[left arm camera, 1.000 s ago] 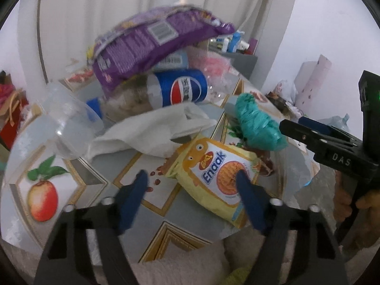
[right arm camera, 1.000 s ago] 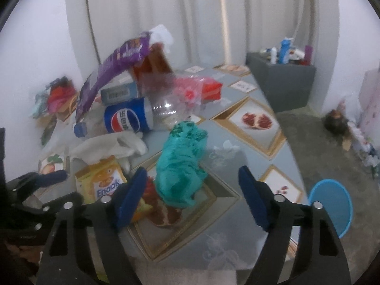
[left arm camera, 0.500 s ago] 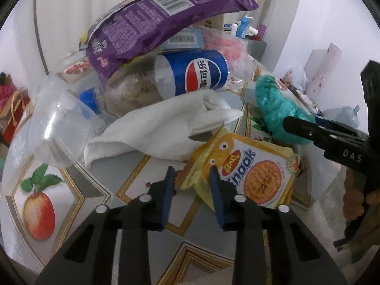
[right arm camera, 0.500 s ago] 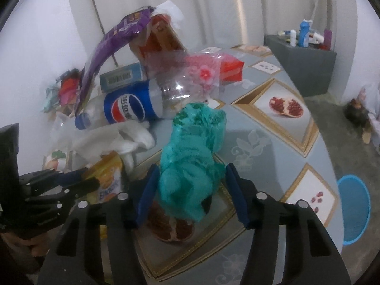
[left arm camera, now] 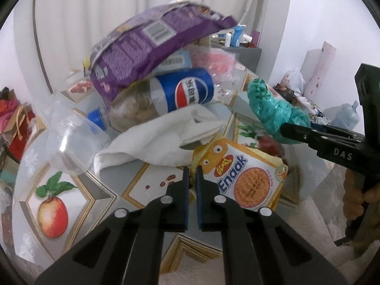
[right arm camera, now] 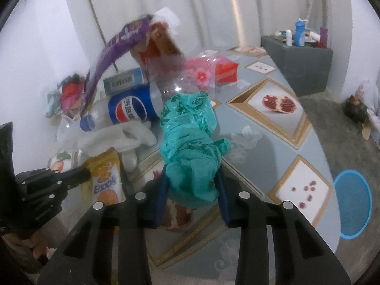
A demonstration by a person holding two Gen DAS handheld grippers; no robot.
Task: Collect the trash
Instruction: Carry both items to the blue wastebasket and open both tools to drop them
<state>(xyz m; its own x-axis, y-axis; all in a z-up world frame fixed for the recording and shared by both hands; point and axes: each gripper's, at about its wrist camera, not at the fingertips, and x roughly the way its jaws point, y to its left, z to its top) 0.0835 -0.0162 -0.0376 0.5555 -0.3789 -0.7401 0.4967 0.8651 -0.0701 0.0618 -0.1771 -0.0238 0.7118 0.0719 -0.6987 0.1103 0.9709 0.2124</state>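
Observation:
My left gripper [left arm camera: 192,178] is shut on the left edge of a yellow Enaak snack packet [left arm camera: 247,180], which is tilted up off the table. My right gripper [right arm camera: 193,178] is shut on a crumpled teal plastic bag [right arm camera: 190,142], held above the table. The teal bag also shows in the left wrist view [left arm camera: 273,109] with the right gripper [left arm camera: 285,128] behind it. The yellow packet also shows in the right wrist view [right arm camera: 106,180], with the left gripper [right arm camera: 89,172] on it.
A white cloth [left arm camera: 154,142], a Pepsi bottle [left arm camera: 185,92], a purple snack bag [left arm camera: 147,45], a clear plastic bottle [left arm camera: 68,142] and pink wrapping [right arm camera: 201,71] lie in a heap on the fruit-patterned table [right arm camera: 273,130]. A blue bin [right arm camera: 353,199] stands on the floor at the right.
Both grippers went from wide open to shut: the left closed on the yellow packet's edge and tilted it up, the right closed on the teal bag and raised it.

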